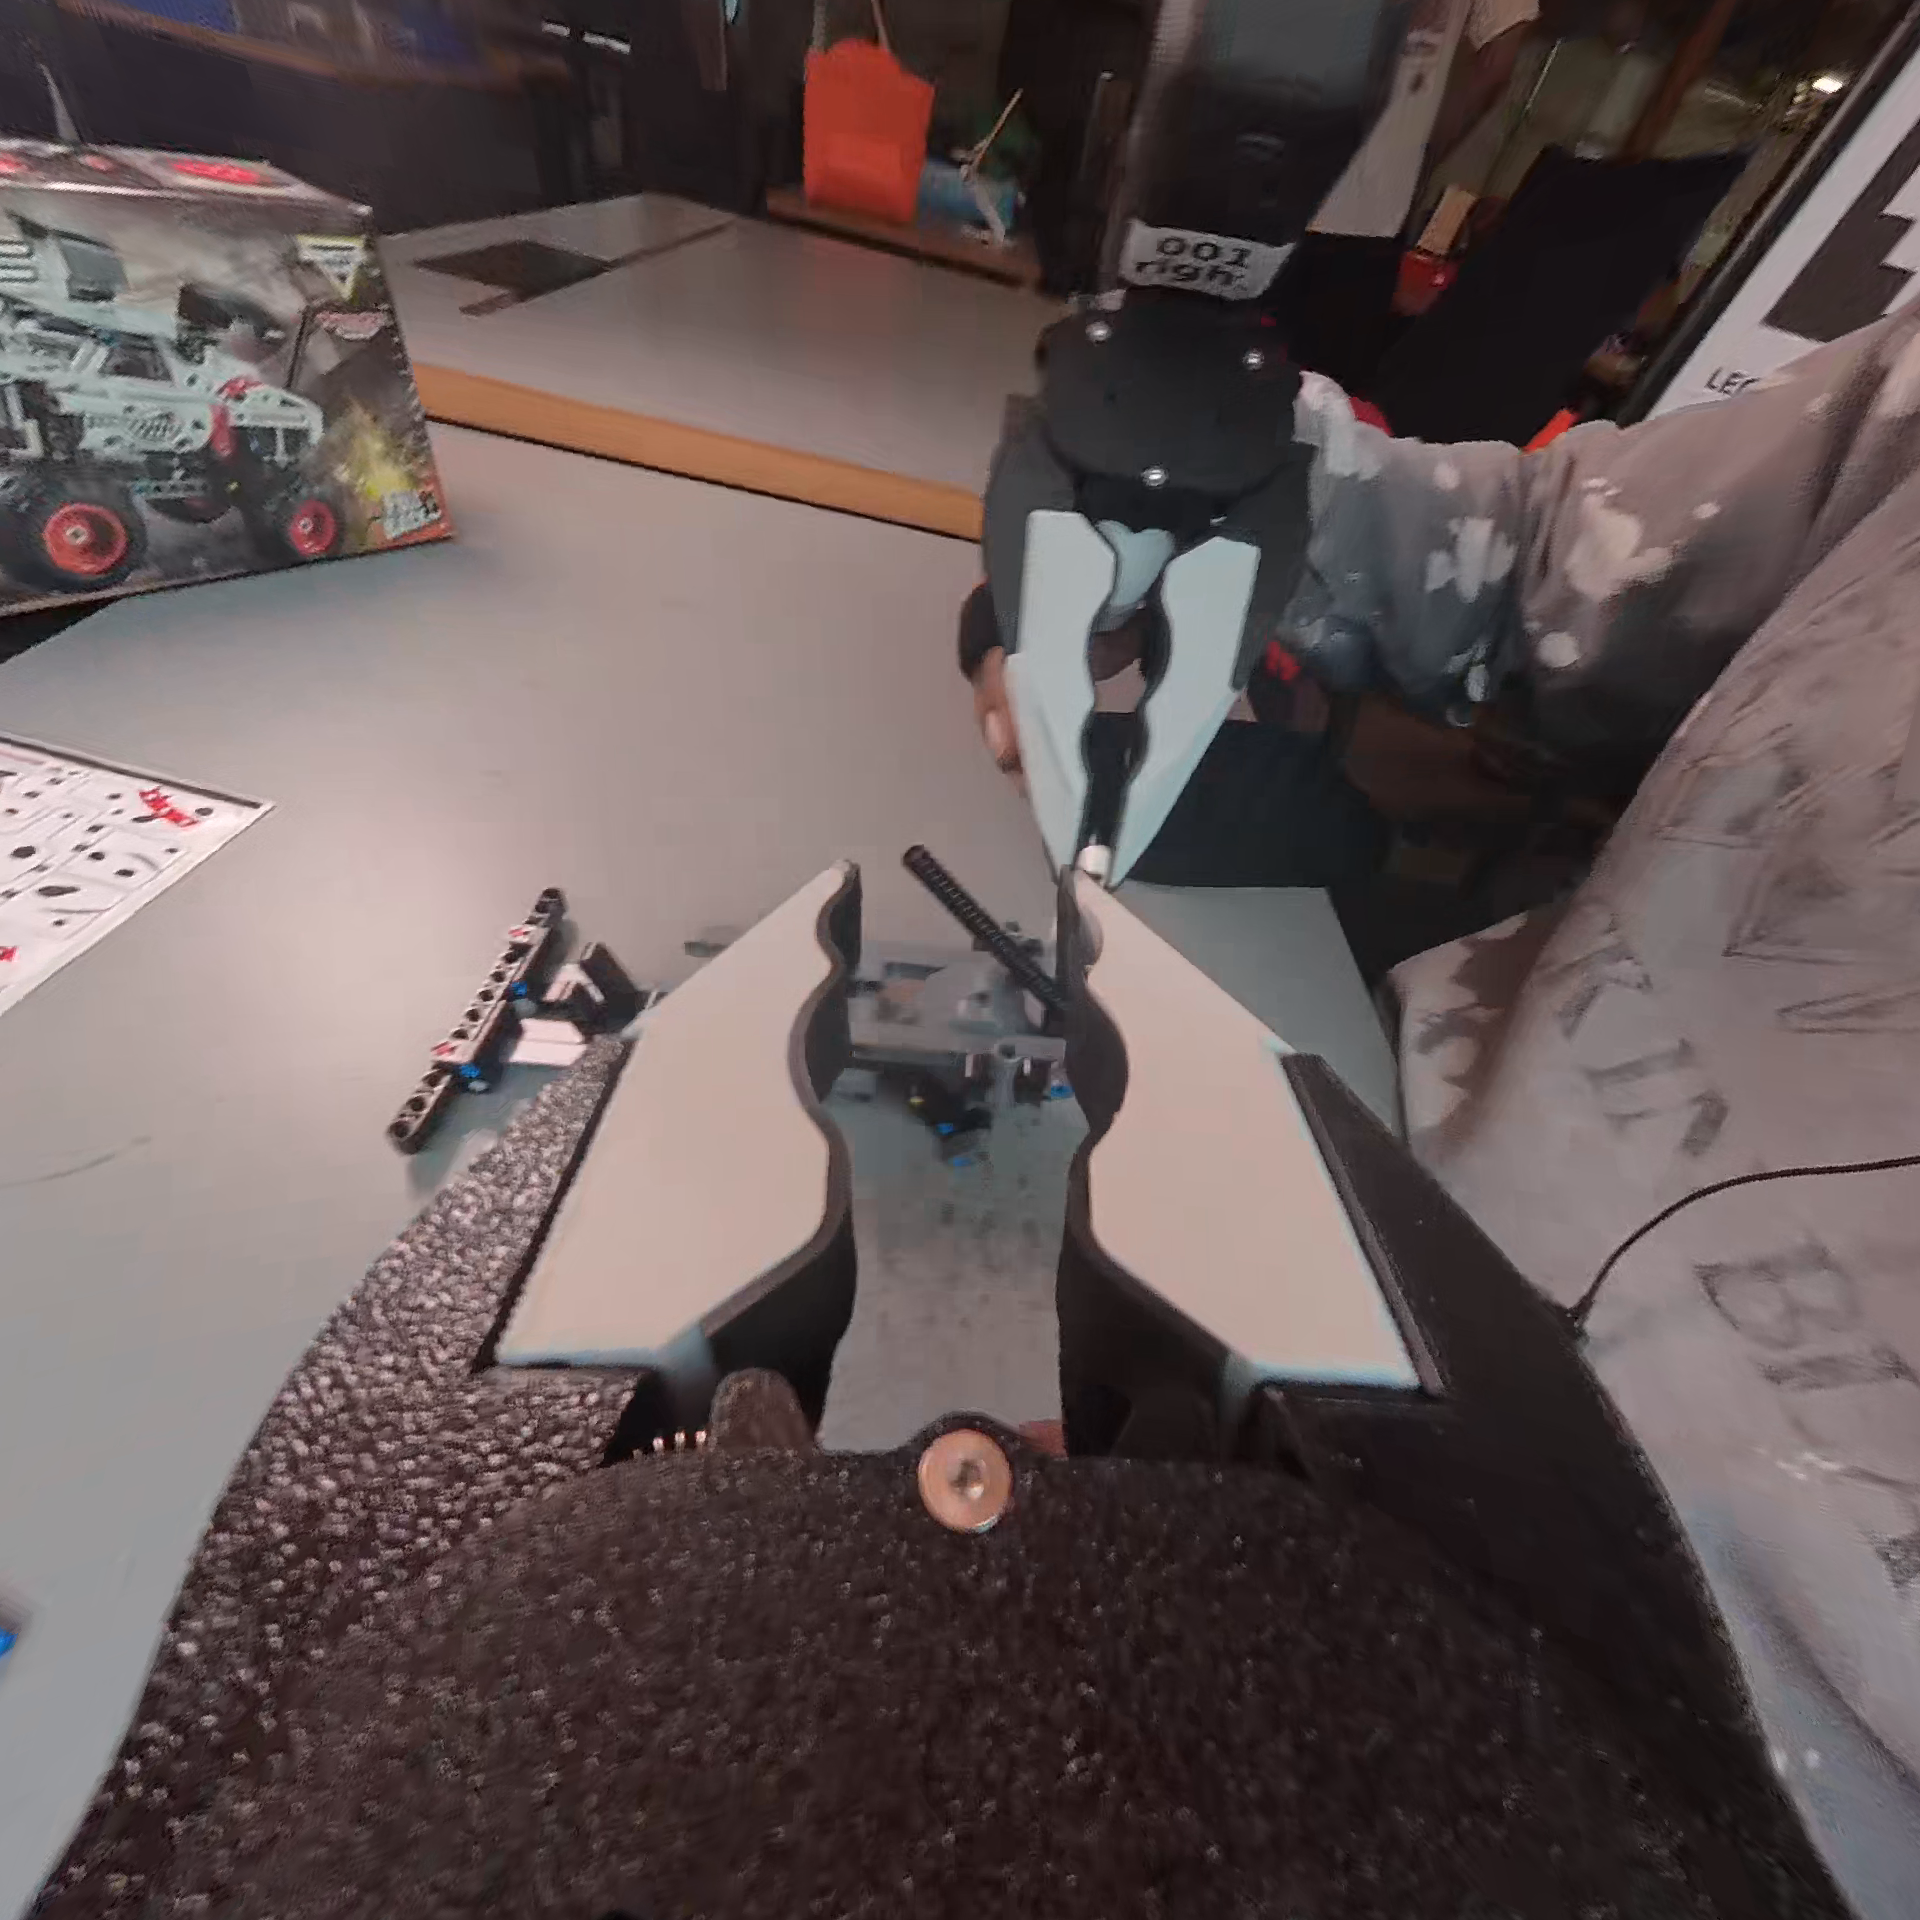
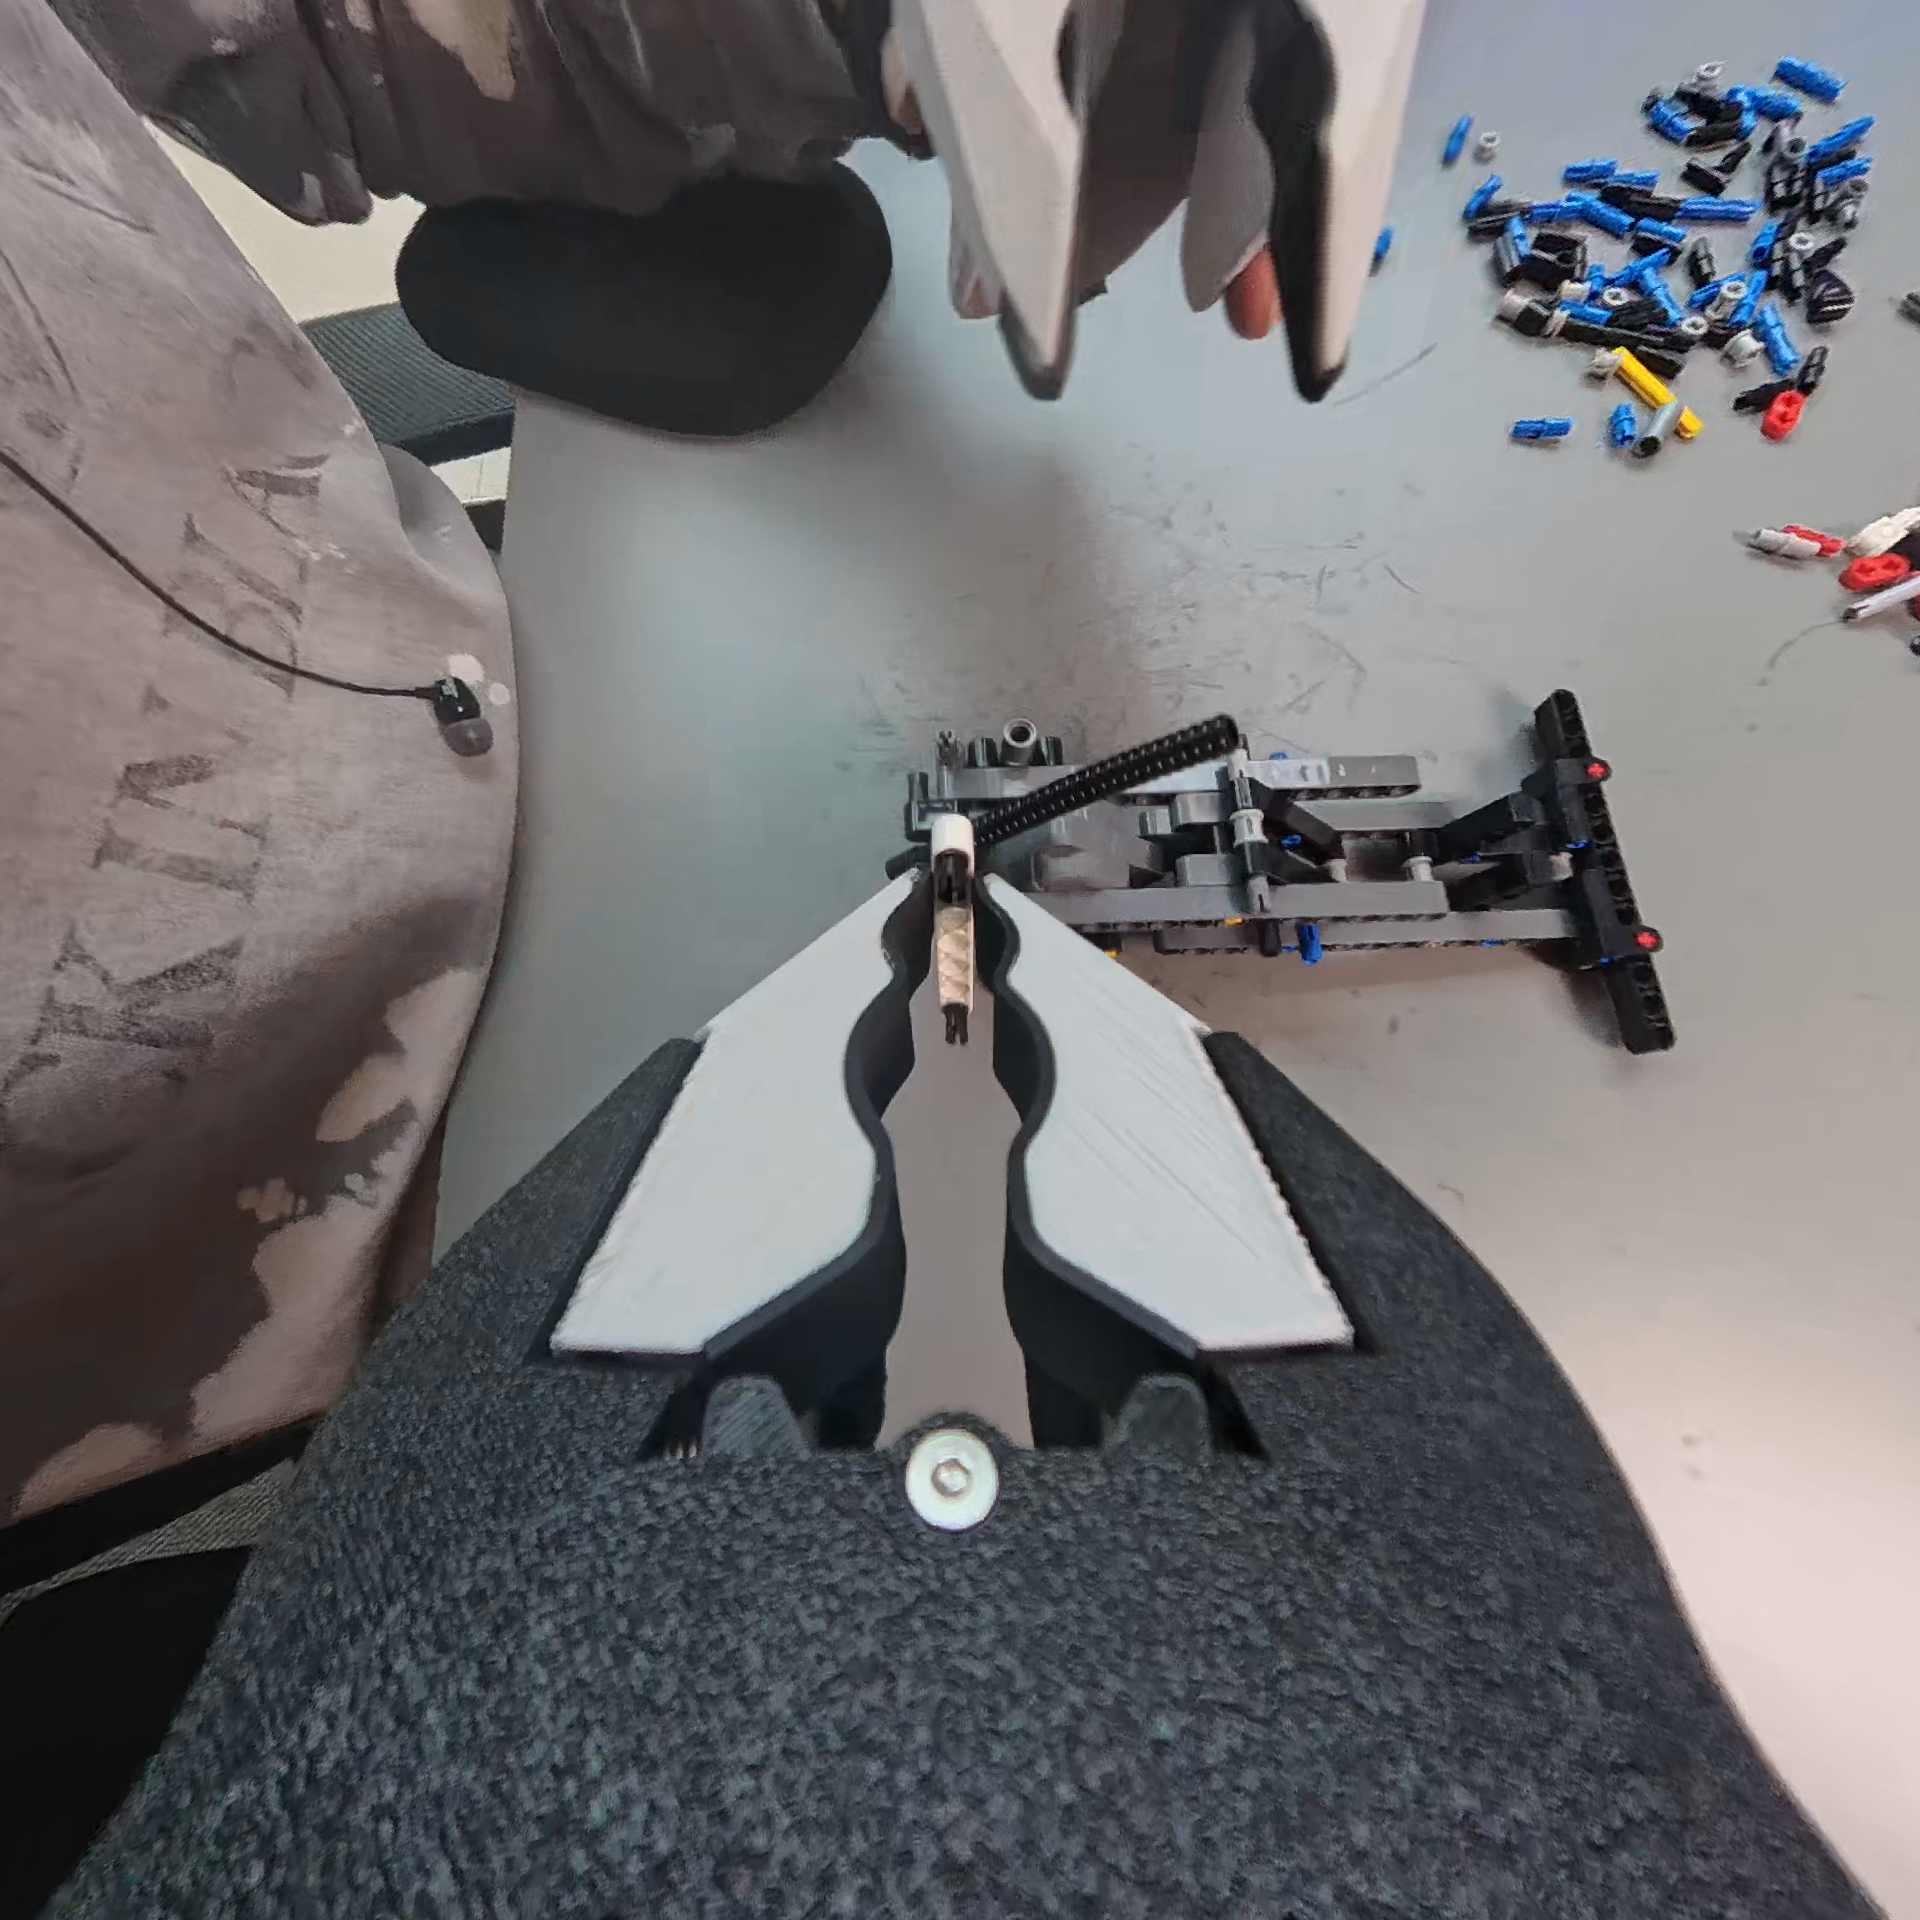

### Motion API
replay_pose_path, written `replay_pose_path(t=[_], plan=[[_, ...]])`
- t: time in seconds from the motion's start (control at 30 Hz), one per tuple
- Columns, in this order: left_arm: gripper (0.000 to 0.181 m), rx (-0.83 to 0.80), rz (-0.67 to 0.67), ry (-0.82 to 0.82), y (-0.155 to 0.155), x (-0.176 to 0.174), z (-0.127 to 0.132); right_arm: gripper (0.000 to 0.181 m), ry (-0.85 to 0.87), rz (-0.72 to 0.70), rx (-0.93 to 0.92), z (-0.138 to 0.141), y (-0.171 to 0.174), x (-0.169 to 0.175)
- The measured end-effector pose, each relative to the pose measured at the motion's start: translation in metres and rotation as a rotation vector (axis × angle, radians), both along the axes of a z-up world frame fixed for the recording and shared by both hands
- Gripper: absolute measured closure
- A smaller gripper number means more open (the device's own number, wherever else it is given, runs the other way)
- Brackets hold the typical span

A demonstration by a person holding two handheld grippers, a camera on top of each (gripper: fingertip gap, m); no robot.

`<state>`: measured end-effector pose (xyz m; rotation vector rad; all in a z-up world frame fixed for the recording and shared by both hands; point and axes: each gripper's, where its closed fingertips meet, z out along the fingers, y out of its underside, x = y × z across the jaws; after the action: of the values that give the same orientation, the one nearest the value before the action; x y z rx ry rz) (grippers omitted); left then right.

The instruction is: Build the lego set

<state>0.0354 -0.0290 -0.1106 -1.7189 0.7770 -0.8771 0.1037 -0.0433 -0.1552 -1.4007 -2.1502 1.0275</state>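
Grey chassis (image 2: pixel 1278 862) at my right gripper's (image 2: pixel 951 883) two o'clock, its fingers pinching a pin (image 2: pixel 954 940), my left gripper (image 1: pixel 966 904) spread above the chassis.

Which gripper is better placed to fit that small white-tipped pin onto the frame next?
Right gripper: probably, since it already pinches the pin beside the frame. The left gripper is open and empty.
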Motion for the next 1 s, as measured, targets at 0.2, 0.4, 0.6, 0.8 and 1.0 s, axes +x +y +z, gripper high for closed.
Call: replay_pose_path(t=[0.2, 0.4, 0.6, 0.8, 1.0], plan=[[0.155, 0.002, -0.057, 0.096, -0.031, 0.037, -0.015, 0.175, -0.091, 0.043, 0.055, 0.0, -0.009, -0.028], [0.171, 0.022, -0.048, 0.217, -0.032, 0.041, -0.032, 0.175, -0.106, 0.087, 0.075, 0.006, -0.02, -0.033], [0.174, 0.063, -0.041, 0.148, -0.031, 0.039, -0.021, 0.173, 0.072, 0.08, 0.085, 0.023, -0.015, -0.031], [0.173, 0.039, -0.048, -0.025, -0.034, 0.036, -0.019, 0.16, 0.153, 0.041, 0.015, 0.012, -0.008, -0.01], [0.174, 0.076, -0.072, 0.058, -0.037, 0.042, -0.033, 0.174, 0.172, 0.009, 0.038, -0.008, -0.01, -0.005]])
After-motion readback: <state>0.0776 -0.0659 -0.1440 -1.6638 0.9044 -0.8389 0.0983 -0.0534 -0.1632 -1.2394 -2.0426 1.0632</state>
